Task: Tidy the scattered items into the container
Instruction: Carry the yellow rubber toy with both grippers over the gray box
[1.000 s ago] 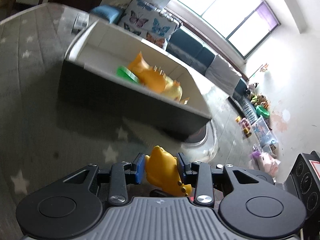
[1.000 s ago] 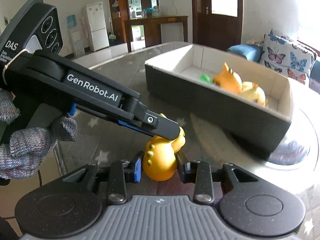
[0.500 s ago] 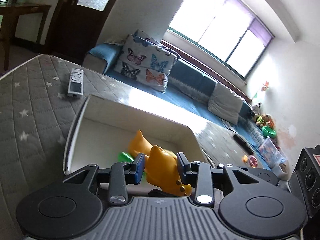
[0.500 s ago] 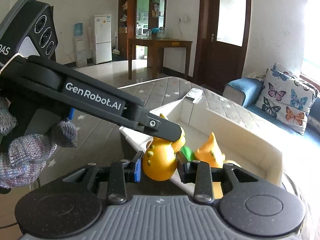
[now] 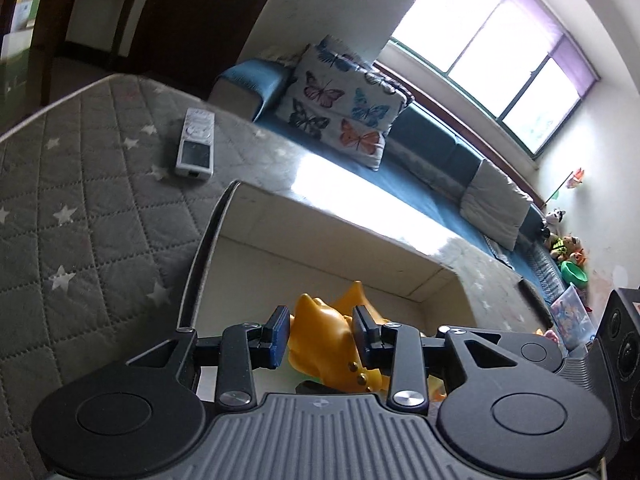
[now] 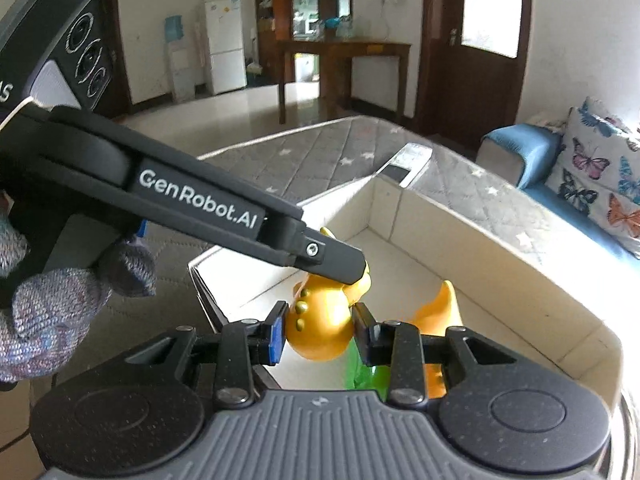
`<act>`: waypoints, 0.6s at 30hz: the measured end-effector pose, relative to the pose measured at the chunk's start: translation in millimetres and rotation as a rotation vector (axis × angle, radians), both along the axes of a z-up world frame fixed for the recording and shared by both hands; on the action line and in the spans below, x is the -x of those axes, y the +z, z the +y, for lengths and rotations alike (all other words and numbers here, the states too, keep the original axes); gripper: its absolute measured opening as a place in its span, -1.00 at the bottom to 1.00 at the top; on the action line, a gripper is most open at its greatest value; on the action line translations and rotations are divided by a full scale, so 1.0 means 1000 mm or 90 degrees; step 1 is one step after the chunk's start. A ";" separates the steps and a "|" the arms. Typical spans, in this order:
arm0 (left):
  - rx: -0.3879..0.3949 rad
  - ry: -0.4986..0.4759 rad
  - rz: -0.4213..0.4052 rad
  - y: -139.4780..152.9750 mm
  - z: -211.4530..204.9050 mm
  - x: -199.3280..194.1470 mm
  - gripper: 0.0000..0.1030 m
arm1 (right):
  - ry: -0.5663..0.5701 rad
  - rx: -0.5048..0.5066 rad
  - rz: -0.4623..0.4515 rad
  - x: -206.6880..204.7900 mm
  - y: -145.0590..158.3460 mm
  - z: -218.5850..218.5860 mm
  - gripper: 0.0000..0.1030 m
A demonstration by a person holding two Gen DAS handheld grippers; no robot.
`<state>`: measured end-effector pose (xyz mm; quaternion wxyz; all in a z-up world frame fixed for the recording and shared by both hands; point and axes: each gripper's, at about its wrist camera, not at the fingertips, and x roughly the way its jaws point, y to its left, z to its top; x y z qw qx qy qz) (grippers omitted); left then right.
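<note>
Both grippers are shut on one yellow toy dinosaur (image 5: 326, 342), which also shows in the right wrist view (image 6: 320, 330). My left gripper (image 5: 320, 336) and my right gripper (image 6: 319, 332) hold it above the inside of the open box (image 5: 320, 236), whose white inner wall also shows in the right wrist view (image 6: 480, 240). The left gripper's finger (image 6: 320, 254) crosses over the toy's top in the right wrist view. In the box lie an orange toy (image 6: 440, 316) and a green item (image 6: 364, 368), partly hidden by the grippers.
The box stands on a grey quilted star-pattern surface (image 5: 80, 200). A white remote control (image 5: 195, 148) lies just beyond the box's far corner. A blue sofa with a butterfly cushion (image 5: 340, 100) runs behind. A gloved hand (image 6: 52, 320) holds the left gripper.
Both grippers have carried the yellow dinosaur from beside the box up and over its rim, so it now hangs above the box's inside.
</note>
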<state>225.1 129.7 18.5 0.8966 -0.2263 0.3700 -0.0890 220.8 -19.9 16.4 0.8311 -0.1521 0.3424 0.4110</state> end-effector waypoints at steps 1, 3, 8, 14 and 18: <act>0.001 0.002 0.005 -0.002 0.001 -0.002 -0.29 | 0.001 0.002 0.005 -0.002 -0.002 0.002 -0.35; 0.001 0.005 0.014 -0.006 0.003 -0.006 -0.29 | 0.006 0.004 0.018 -0.007 -0.007 0.004 -0.35; 0.000 0.009 0.024 -0.012 0.005 -0.013 -0.29 | 0.013 0.021 0.025 -0.012 -0.014 0.009 -0.35; -0.009 0.008 0.027 -0.013 0.003 -0.015 -0.29 | 0.014 0.022 0.033 -0.013 -0.014 0.009 -0.35; -0.019 0.008 0.027 -0.013 0.001 -0.016 -0.29 | 0.012 0.027 0.030 -0.012 -0.013 0.010 -0.34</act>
